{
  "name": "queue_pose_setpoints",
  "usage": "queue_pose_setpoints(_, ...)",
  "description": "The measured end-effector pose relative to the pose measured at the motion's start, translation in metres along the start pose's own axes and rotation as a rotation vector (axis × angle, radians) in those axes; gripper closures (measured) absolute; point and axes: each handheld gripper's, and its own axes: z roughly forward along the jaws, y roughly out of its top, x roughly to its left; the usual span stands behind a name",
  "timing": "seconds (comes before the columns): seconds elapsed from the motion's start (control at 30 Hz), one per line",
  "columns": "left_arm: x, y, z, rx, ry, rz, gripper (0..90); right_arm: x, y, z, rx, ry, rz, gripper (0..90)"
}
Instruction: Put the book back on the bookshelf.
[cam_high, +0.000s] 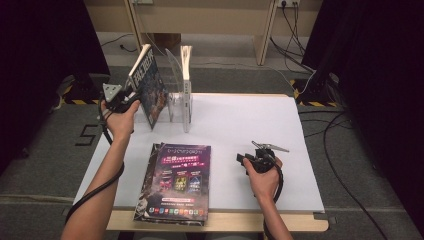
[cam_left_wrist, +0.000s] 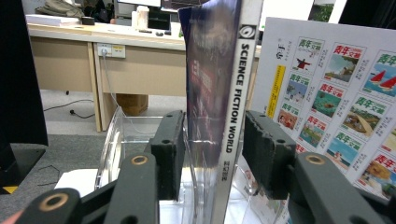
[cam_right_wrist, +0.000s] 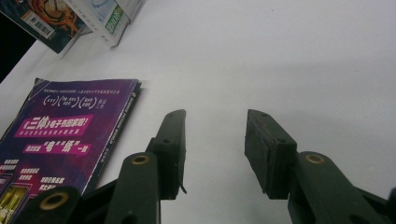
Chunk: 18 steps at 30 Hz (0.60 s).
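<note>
Left claw (cam_left_wrist: 212, 154) straddles the magazine (cam_left_wrist: 219, 93) spine, jaws parted, seemingly steadying it upright in the rack (cam_high: 175, 100); right claw (cam_right_wrist: 212, 149) open, empty, idle right of rack.

High view dim overall, corners dark at left and right where black curtains (cam_high: 45, 60) swallow light; white table (cam_high: 250, 130) is the brightest area, lit evenly from above, soft faint shadows. Low resolution, mild softness throughout. Left gripper view: near jaws blurred, magazine spine (cam_left_wrist: 233, 107) fairly sharp, bright window glare top right. Right gripper view: table washed out far right, jaws soft, purple magazine (cam_right_wrist: 65, 135) readable.
</note>
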Motion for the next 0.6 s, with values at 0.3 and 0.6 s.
queue_pose_setpoints(0.3,-0.002,0.001,-0.011,0.007,-0.012,-0.004,55.6,0.001,0.001,-0.001,-0.005,-0.001,-0.006,58.7)
queue_pose_setpoints(0.6,-0.005,-0.003,-0.022,0.025,-0.034,0.009,53.0,0.001,0.001,-0.001,-0.001,0.0,-0.001,58.7)
